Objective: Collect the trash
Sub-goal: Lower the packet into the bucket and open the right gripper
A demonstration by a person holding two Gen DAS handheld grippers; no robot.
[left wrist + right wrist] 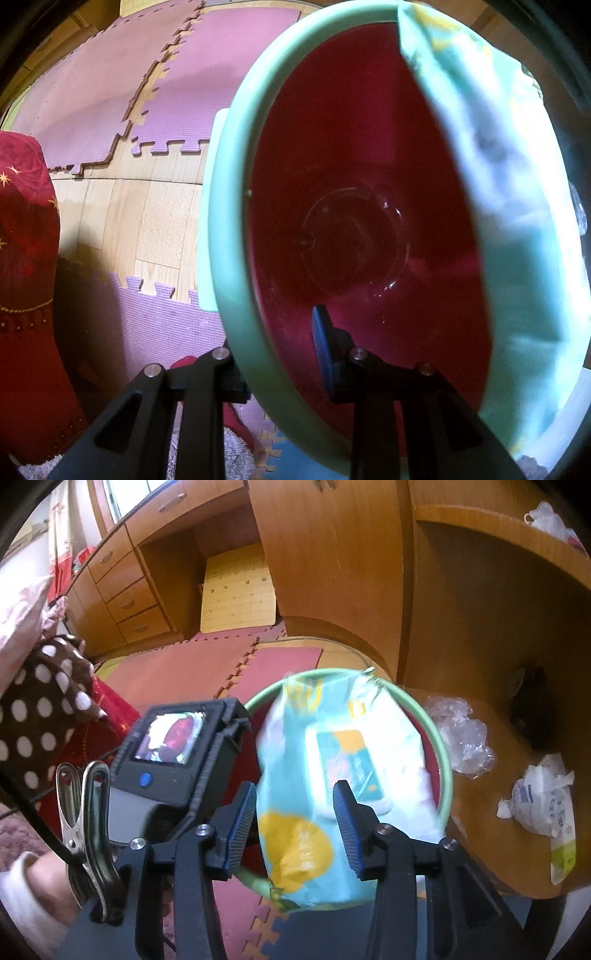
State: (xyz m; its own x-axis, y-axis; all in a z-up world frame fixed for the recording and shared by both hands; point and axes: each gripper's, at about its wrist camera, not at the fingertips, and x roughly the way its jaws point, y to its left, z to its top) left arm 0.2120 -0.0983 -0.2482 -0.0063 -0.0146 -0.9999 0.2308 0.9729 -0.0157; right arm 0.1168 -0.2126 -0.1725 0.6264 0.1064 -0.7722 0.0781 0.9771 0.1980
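A red bin with a mint-green rim (pixel 236 206) fills the left wrist view. My left gripper (pixel 280 354) is shut on that rim, one finger outside and one inside. A light-blue and yellow plastic wrapper (pixel 325 760) lies blurred over the bin mouth (pixel 445 768) and also shows in the left wrist view (pixel 517 229). My right gripper (pixel 295 823) is open, its blue pads (pixel 347 827) on either side of the wrapper without touching it. The left gripper's body (pixel 173 753) shows at the bin's left.
A crumpled clear plastic bag (pixel 461 738) and a white crumpled wrapper (pixel 539 797) lie on a round wooden table (pixel 491 827) to the right. Pink and purple foam mats (pixel 110 92) cover the floor. Wooden cabinets (pixel 332 554) stand behind. Red fabric (pixel 26 258) lies at left.
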